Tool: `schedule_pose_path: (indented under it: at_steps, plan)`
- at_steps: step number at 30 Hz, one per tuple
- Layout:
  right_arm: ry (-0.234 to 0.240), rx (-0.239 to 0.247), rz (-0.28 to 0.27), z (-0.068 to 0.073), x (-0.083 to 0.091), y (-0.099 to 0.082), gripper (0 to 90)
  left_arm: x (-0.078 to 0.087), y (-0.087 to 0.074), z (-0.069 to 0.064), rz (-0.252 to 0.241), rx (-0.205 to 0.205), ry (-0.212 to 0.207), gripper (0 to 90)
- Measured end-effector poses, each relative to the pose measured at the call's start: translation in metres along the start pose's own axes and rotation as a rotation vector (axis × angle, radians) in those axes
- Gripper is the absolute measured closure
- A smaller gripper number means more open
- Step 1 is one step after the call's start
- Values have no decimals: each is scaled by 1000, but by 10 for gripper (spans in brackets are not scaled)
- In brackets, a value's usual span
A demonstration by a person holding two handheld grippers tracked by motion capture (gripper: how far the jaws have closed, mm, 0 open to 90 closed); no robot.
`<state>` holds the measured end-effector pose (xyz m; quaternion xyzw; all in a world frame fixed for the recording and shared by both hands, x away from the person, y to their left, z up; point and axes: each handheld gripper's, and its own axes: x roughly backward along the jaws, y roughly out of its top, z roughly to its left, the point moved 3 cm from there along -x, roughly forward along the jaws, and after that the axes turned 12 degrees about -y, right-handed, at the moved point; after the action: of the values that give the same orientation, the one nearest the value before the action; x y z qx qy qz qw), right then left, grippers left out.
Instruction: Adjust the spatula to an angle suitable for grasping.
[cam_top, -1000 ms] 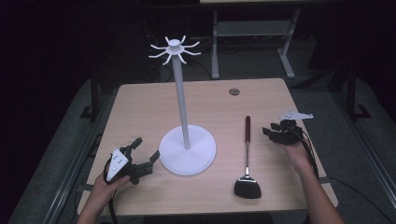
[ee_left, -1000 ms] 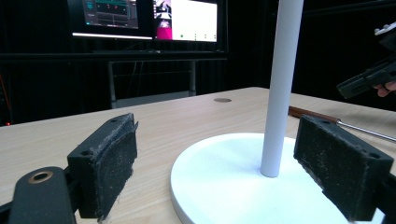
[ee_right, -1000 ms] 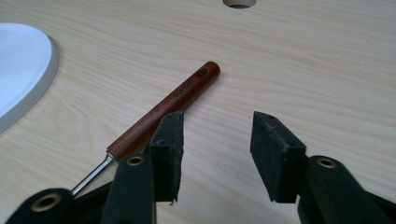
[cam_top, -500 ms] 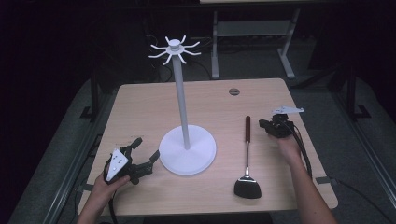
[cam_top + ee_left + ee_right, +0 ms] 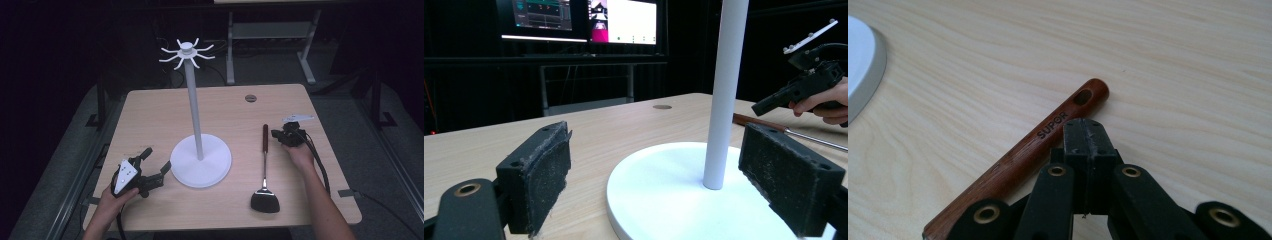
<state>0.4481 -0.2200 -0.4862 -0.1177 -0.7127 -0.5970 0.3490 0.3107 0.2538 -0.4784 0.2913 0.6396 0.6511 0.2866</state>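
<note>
Your right tool [image 5: 1087, 150] is squeezed closed with nothing in it, just beside the brown wooden handle of the black spatula [image 5: 264, 175] lying on the pale wooden desk [image 5: 150, 107]. It looks like you are getting ready to grab it, so next spread the jaws around the handle. Your left tool [image 5: 656, 187] waits wide open by the tall white hook stand [image 5: 200, 160].

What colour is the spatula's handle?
Reddish-brown wood, seen best in the right gripper view: spatula handle.

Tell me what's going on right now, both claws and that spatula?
Left claw open, beside the white stand. Right claw shut, empty, over the spatula handle's end. Spatula flat on table. Nothing in the way.
</note>
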Motion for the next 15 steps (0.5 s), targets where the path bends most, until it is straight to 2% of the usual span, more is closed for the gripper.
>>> schedule_pose_path:
  at_steps: [9,15]
  plan:
    - [40,10,32,8,-6,-4,895,0,0,0,-2,2,0,127]
    - [52,26,33,12,-7,-3,895,0,0,0,-2,2,0,127]
